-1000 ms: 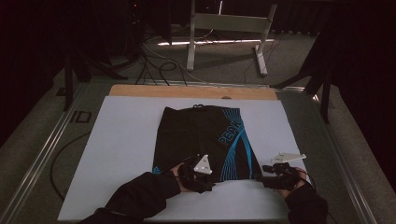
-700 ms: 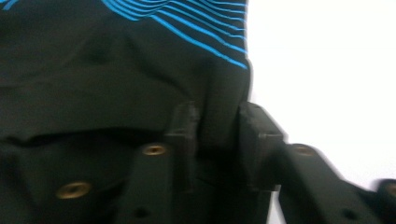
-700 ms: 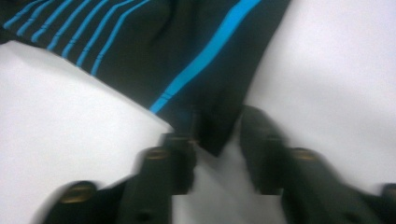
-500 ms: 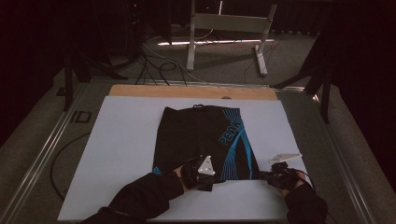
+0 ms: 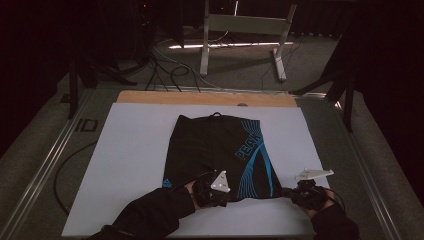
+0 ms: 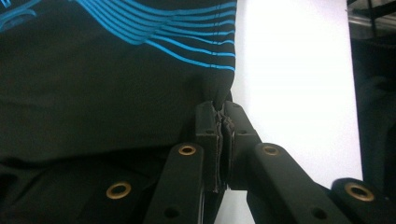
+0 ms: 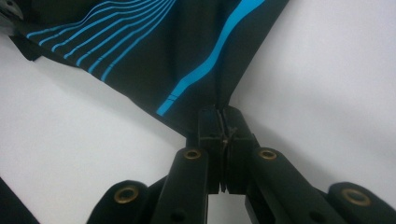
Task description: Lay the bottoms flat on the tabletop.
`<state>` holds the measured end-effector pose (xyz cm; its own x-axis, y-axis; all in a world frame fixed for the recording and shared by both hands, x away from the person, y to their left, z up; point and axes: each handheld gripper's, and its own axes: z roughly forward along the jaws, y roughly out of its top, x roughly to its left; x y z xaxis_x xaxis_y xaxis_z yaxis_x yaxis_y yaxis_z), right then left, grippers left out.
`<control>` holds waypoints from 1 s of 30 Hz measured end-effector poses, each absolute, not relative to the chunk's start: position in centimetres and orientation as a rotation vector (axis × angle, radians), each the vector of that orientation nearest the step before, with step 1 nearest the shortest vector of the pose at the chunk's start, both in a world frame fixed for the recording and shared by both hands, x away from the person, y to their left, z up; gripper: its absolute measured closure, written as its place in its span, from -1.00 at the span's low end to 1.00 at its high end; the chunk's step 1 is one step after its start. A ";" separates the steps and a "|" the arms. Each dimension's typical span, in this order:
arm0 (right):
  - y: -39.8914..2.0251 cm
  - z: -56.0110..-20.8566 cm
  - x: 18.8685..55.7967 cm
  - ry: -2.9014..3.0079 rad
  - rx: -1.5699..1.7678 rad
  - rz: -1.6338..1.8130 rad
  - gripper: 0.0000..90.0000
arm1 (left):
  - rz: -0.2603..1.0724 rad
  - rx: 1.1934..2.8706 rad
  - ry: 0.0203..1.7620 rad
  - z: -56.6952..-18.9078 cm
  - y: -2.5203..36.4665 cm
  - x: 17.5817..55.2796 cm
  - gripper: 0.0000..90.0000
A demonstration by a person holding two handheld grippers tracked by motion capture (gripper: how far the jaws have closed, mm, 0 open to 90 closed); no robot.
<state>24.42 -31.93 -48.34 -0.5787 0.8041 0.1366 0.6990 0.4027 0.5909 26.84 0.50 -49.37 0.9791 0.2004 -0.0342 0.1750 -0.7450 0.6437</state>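
Observation:
Black shorts (image 5: 215,145) with blue stripes and blue lettering lie flat on the white table top (image 5: 130,160), waistband at the far side. My left gripper (image 5: 231,195) is at the near hem, left of the blue stripes. In the left gripper view this gripper (image 6: 222,108) is shut on a fold of the shorts (image 6: 93,93) at their edge. My right gripper (image 5: 288,191) sits at the near right corner of the shorts. The right gripper view has it (image 7: 222,114) shut on that corner of the cloth (image 7: 154,56), which rises taut from the pads.
A wooden strip (image 5: 205,98) runs along the table's far edge. Metal rails (image 5: 45,170) border the table at left and right. Beyond it a metal stand (image 5: 240,30) and cables (image 5: 165,75) are on the floor. Bare white top (image 7: 327,70) lies on both sides of the shorts.
Both hands have stayed at the near hem. The shorts' near right corner now stretches out to the right gripper.

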 end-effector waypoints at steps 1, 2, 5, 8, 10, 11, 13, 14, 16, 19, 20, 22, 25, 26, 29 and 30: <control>-31.9 -48.3 24.4 2.484 1.345 0.920 0.97 | 0.048 2.428 0.261 -49.4 0.5 26.8 0.92; -32.0 -48.4 24.3 2.483 1.342 0.924 0.97 | 0.048 2.428 0.261 -49.4 0.5 26.8 0.92; -32.0 -48.7 24.1 2.497 1.362 0.913 0.97 | 0.026 2.429 0.259 -49.6 0.3 26.5 0.92; -32.0 -48.9 24.1 2.513 1.357 0.900 0.97 | 0.014 2.431 0.257 -49.6 0.3 26.5 0.92; -32.0 -49.0 24.1 2.515 1.376 0.892 0.97 | 0.016 2.440 0.255 -49.7 0.2 26.6 0.92; -32.0 -49.0 24.1 2.515 1.376 0.892 0.97 | 0.016 2.440 0.255 -49.7 0.2 26.6 0.92; -32.0 -49.2 24.2 2.522 1.381 0.877 0.96 | 0.003 2.440 0.259 -50.0 0.2 26.7 0.90; -32.1 -49.4 24.3 2.531 1.389 0.862 0.96 | -0.022 2.440 0.263 -50.3 0.2 26.8 0.89; -32.1 -49.4 24.3 2.531 1.403 0.868 0.96 | -0.033 2.444 0.259 -50.3 0.2 26.9 0.87; -32.2 -49.7 24.5 2.537 1.417 0.854 0.96 | -0.072 2.441 0.258 -50.4 0.0 27.0 0.81; -32.2 -49.7 24.5 2.537 1.417 0.854 0.96 | -0.072 2.441 0.258 -50.4 0.0 27.0 0.80; -32.2 -49.8 24.5 2.536 1.420 0.846 0.96 | -0.079 2.438 0.249 -50.4 0.0 27.0 0.77; -32.2 -49.6 24.5 2.536 1.418 0.860 0.95 | -0.093 2.438 0.244 -50.4 0.0 27.0 0.67; -32.3 -49.6 24.5 2.526 1.418 0.879 0.95 | -0.093 2.438 0.244 -50.4 0.0 27.0 0.67; -32.4 -48.9 24.4 2.488 1.410 0.982 0.46 | -0.123 2.407 0.237 -50.0 0.3 27.0 0.36; -32.5 -48.8 24.4 2.481 1.398 1.007 0.36 | -0.130 2.393 0.239 -49.9 0.5 27.0 0.26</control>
